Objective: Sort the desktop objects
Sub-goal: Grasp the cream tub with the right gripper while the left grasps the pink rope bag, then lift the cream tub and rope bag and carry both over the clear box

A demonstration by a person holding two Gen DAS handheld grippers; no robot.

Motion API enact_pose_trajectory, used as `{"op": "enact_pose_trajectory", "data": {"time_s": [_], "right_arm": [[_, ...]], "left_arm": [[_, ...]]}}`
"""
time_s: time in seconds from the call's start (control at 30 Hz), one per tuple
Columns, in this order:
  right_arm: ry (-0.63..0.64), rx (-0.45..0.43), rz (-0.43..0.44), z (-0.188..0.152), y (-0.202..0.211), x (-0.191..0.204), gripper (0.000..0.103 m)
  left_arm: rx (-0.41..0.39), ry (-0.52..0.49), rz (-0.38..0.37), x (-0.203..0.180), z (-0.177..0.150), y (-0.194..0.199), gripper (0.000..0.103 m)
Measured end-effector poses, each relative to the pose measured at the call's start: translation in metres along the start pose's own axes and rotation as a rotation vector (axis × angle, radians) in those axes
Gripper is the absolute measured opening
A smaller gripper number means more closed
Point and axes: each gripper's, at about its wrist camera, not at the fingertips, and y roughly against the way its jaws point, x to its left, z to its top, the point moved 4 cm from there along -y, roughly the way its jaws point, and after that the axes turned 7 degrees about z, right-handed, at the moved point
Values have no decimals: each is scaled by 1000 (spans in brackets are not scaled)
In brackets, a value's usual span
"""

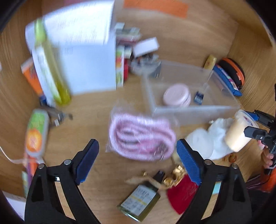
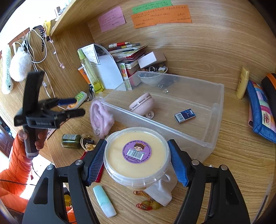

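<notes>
Left gripper [image 1: 138,156] spread wide, nothing between its pads, and the bagged pink cable [image 1: 140,136] sits just ahead of it on the wooden desk [image 1: 96,110], beside the clear plastic bin [image 2: 213,137]. Right gripper [image 2: 136,162] clamped on the round tub of yellow cream [image 2: 136,155], held at the bin's near wall. Inside: a pink round case [image 2: 142,104] and a small blue box [image 2: 185,115].

A home study nook: a wood-grain desk [image 2: 224,172] enclosed by matching panels, with handwritten sticky notes [image 2: 161,16] on the back wall, stacked booklets [image 2: 127,51], charging cables [image 2: 39,56] hung at the side, and toiletries such as a yellow-green spray bottle [image 2: 89,72].
</notes>
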Motion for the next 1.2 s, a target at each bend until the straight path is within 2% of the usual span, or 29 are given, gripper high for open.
{"op": "enact_pose_trajectory", "data": {"time_s": [0.07,0.17,0.27,0.33,0.43,0.5,0.53,0.73,0.8,0.9,1.07,1.2], "right_arm": [[-4,3,5,-1,-2,-1,68],[-8,10,6,-2,-3,-1,68],[-9,11,6,-3,-3,-2,68],[-12,9,5,-3,-2,-3,68],[-7,7,-5,-2,-1,-4,68],[-3,2,-16,0,0,-5,68],[0,-2,-18,2,0,-5,68],[19,-23,-20,17,3,-3,68],[29,-25,-25,21,2,-1,68],[43,-22,-22,27,-3,4,68],[68,-4,-10,33,-15,13,68],[82,14,-3,33,-25,20,68]], "left_arm": [[66,43,-48,8,-4,-15,92],[137,49,-101,10,-5,-35,92],[187,22,-80,11,-2,-55,92],[209,14,-100,11,1,-67,93],[200,0,-123,9,5,-71,94],[166,-19,-129,4,4,-68,84],[155,-27,-130,4,5,-66,82],[81,-25,-70,8,8,-51,62],[65,-19,-68,12,9,-44,51],[44,-11,-79,16,11,-34,41],[23,-52,-67,11,14,-19,35],[-6,-89,-99,-6,18,-1,34]]}}
